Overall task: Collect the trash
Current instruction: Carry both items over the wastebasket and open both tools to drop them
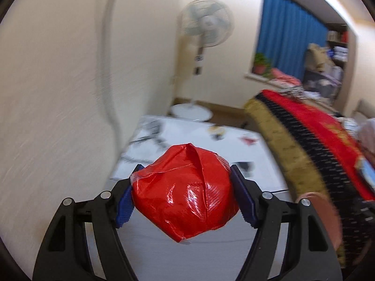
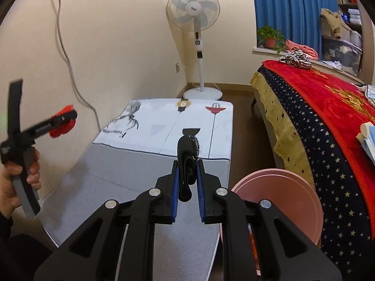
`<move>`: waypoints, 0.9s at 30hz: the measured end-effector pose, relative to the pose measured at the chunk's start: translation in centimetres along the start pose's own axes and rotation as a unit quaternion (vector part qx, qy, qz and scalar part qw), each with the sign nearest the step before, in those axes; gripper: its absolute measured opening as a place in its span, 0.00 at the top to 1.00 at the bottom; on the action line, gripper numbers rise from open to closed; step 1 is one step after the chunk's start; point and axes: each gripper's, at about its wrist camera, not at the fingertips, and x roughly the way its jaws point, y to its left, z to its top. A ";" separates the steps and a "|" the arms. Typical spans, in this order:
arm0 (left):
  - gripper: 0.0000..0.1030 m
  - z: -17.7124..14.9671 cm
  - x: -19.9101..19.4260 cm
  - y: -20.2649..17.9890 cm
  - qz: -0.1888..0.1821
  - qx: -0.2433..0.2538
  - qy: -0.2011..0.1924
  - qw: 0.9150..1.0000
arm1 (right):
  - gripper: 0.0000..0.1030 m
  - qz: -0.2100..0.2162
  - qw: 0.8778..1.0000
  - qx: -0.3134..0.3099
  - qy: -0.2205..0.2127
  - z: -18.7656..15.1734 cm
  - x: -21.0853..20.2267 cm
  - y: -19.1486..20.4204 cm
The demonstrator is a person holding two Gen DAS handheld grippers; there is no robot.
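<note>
The left gripper [image 1: 185, 192] has its blue fingers [image 1: 243, 201] spread wide around a crumpled shiny red plastic wrapper [image 1: 185, 194], low in the middle of the left view. The wrapper is puffy and slick, so it could squash and slip out if the squeeze is too soft. That view is blurry, so a quick swing could shake it loose too.

The right gripper [image 2: 187, 175] has its fingers close together on a dark folded bit of trash [image 2: 186, 171], low in the middle of the right view. It pokes up and hangs down, so it may slide out.

A round pink bin [image 2: 279, 203] sits at the lower right. A drop could miss it.

Below is a low table with a white printed cloth [image 2: 164, 126]. A white standing fan [image 2: 194, 11] is at the top middle, a bed with a red starry blanket [image 2: 328, 107] on the right, blue curtains [image 2: 288, 7] at the upper right
</note>
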 end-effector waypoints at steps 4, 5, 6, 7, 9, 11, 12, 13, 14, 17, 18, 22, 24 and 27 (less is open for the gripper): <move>0.32 0.1 -0.6 -6.1 -0.045 0.025 0.014 0.999 | 0.86 -0.003 1.000 0.011 -0.012 0.2 -1.3 -1.5; 0.32 -0.2 -0.5 -7.6 -0.054 0.032 0.018 0.998 | 0.86 -0.006 1.000 0.015 -0.015 0.2 -1.6 -2.0; 0.32 -0.6 -0.3 -9.6 -0.066 0.043 0.028 0.997 | 0.86 -0.008 1.000 0.018 -0.018 0.2 -2.0 -2.5; 0.32 -0.9 -0.2 -10.7 -0.072 0.052 0.033 0.996 | 0.86 -0.011 1.000 0.022 -0.019 0.2 -2.3 -3.1; 0.32 -1.9 0.3 -13.4 -0.084 0.079 0.043 0.992 | 0.86 -0.020 0.999 0.026 -0.022 0.1 -2.8 -4.1; 0.31 -2.9 0.9 -15.7 -0.098 0.101 0.056 0.988 | 0.86 -0.030 0.999 0.035 -0.021 0.0 -3.2 -5.5; 0.31 -3.3 1.3 -16.7 -0.106 0.107 0.062 0.987 | 0.86 -0.037 0.998 0.038 -0.019 0.0 -3.3 -6.2; 0.31 -3.6 1.7 -17.6 -0.114 0.111 0.069 0.985 | 0.86 -0.047 0.998 0.043 -0.016 -0.1 -3.3 -7.2; 0.31 -3.8 2.1 -18.3 -0.121 0.114 0.074 0.983 | 0.86 -0.053 0.997 0.049 -0.013 -0.2 -3.4 -8.1; 0.31 -4.7 2.9 -20.3 -0.141 0.127 0.085 0.978 | 0.86 -0.074 0.995 0.069 0.001 -0.6 -3.2 -10.7; 0.31 -5.1 3.4 -21.3 -0.149 0.131 0.089 0.976 | 0.86 -0.079 0.994 0.074 0.007 -0.8 -3.1 -11.5; 0.31 -6.0 4.7 -23.8 -0.172 0.138 0.099 0.970 | 0.86 -0.098 0.990 0.092 0.036 -1.6 -2.3 -14.0; 0.31 -6.5 5.5 -24.7 -0.182 0.140 0.105 0.968 | 0.86 -0.103 0.989 0.098 0.049 -1.9 -1.8 -14.9; 0.31 -7.4 6.5 -26.0 -0.191 0.146 0.112 0.964 | 0.86 -0.109 0.987 0.101 0.066 -2.5 -1.1 -15.7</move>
